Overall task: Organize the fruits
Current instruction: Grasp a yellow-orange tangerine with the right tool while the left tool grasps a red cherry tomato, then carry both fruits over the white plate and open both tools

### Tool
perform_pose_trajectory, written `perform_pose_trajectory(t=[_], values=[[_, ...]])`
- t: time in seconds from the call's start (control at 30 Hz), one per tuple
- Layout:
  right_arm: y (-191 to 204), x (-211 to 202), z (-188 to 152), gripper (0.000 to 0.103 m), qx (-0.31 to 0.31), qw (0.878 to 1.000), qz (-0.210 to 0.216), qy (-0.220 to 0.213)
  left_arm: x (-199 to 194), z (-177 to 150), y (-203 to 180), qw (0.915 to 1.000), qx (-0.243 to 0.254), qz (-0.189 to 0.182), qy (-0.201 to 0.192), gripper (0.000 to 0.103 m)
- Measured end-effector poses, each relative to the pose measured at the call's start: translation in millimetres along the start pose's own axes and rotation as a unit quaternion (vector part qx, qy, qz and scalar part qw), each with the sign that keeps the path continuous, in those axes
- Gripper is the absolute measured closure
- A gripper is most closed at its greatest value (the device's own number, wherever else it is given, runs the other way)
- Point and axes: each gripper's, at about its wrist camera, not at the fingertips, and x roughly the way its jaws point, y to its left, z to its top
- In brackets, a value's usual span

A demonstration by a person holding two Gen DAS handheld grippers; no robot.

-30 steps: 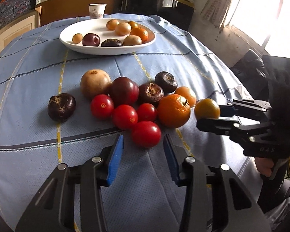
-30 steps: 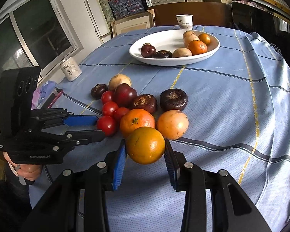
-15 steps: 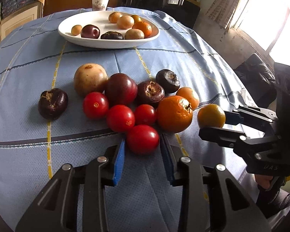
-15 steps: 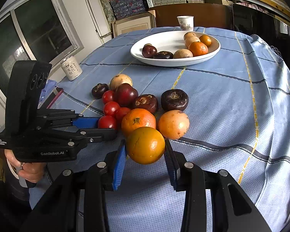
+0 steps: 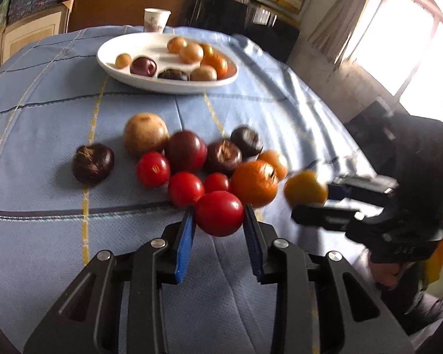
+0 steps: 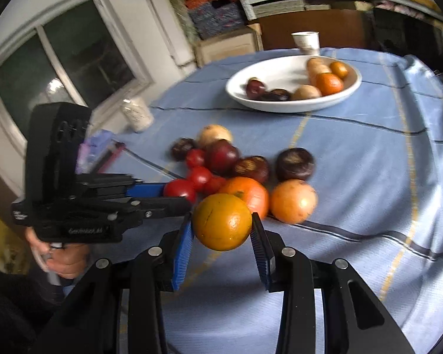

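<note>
Since a sec ago the left gripper (image 5: 218, 221) has pinched in on the front tomato (image 5: 219, 213) and come up a bit off the bench (image 5: 38, 135); before, that tomato sat on the cloth w/ the blue pads wide of it. Now both pads press its sides and it hangs clear of the pile. Right gripper (image 6: 223, 230) hasn't changed: same clamp on the yellow-orange citrus (image 6: 222, 221), held just above the cloth, near the bench's front edge.

Rest of the loose fruit is bunched mid-bench: three more tomatoes (image 5: 185, 189), a big orange (image 5: 254, 183) touching them, a paler orange fruit (image 6: 293, 201) beside it, dark red plum (image 5: 186, 151), a few dark wrinkled fruits (image 5: 223, 157), one of those (image 5: 93, 162) off alone to the left, and a tan round fruit (image 5: 146, 134) behind.

White plate (image 5: 124, 47) sits farther back w/ abt seven fruits on it. Paper cup (image 5: 156, 24) just behind the plate. Each gripper's handle is in a person's hand (image 6: 63, 261). Views are a bit motion-blurred.
</note>
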Motion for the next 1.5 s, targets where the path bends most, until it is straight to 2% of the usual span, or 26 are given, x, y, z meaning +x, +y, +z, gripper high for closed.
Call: perform_pose_trajectory(t=[0.07, 0.13, 0.23, 0.33, 0.47, 0.53, 0.63, 0.77, 0.87, 0.93, 0.97, 1.0, 1.07, 1.13, 1.2, 1.27, 1.4, 1.5], values=[[1, 1, 10, 0.064, 0.010, 1.000, 0.016, -0.001, -8, 9, 6, 0.9999, -0.005, -0.001, -0.010, 0.071], [-2, 2, 29, 0.064, 0.025, 0.999, 0.021, -0.011, -15, 25, 11, 0.9996, -0.002, 0.018, -0.022, 0.071], [-13, 6, 61, 0.064, 0.044, 0.998, -0.007, -0.054, -18, 55, 21, 0.9978, -0.003, 0.051, -0.044, 0.071], [-31, 16, 92, 0.064, 0.072, 0.993, -0.033, -0.091, -11, 86, 33, 0.9923, -0.017, 0.102, -0.068, 0.071], [-49, 32, 123, 0.064, 0.081, 0.986, -0.078, -0.121, 9, 125, 52, 0.9898, -0.041, 0.114, -0.075, 0.071], [-55, 44, 137, 0.064, 0.071, 0.984, -0.110, -0.121, 22, 145, 57, 0.9885, -0.041, 0.124, -0.076, 0.071], [-66, 57, 146, 0.064, 0.069, 0.983, -0.126, -0.114, 45, 171, 64, 0.9881, -0.043, 0.131, -0.069, 0.071], [-72, 73, 151, 0.064, 0.064, 0.984, -0.139, -0.094, 71, 188, 72, 0.9881, -0.045, 0.136, -0.057, 0.071], [-72, 79, 153, 0.064, 0.054, 0.984, -0.147, -0.088, 81, 191, 75, 0.9881, -0.047, 0.136, -0.054, 0.071], [-68, 75, 153, 0.052, 0.045, 0.982, -0.155, -0.097, 79, 192, 75, 0.9866, -0.049, 0.146, -0.052, 0.046], [-66, 72, 153, 0.041, 0.042, 0.981, -0.156, -0.103, 75, 190, 75, 0.9853, -0.052, 0.152, -0.059, 0.025], [-62, 66, 152, 0.041, 0.038, 0.981, -0.156, -0.111, 63, 186, 75, 0.9824, -0.058, 0.158, -0.081, 0.020], [-57, 53, 150, 0.041, 0.039, 0.980, -0.147, -0.126, 45, 179, 75, 0.9791, -0.066, 0.159, -0.108, 0.017], [-54, 42, 146, 0.040, 0.047, 0.980, -0.138, -0.138, 30, 173, 75, 0.9775, -0.068, 0.168, -0.107, 0.015], [-55, 33, 136, 0.038, 0.065, 0.980, -0.125, -0.143, 15, 159, 77, 0.9740, -0.081, 0.171, -0.125, 0.005], [-56, 29, 125, 0.038, 0.077, 0.980, -0.116, -0.139, 7, 142, 79, 0.9692, -0.085, 0.190, -0.132, 0.005], [-56, 27, 97, 0.038, 0.087, 0.981, -0.127, -0.117, 3, 107, 86, 0.9566, -0.071, 0.252, -0.127, 0.005], [-52, 25, 84, 0.038, 0.088, 0.983, -0.126, -0.097, 0, 85, 95, 0.9554, -0.079, 0.262, -0.112, 0.005]])
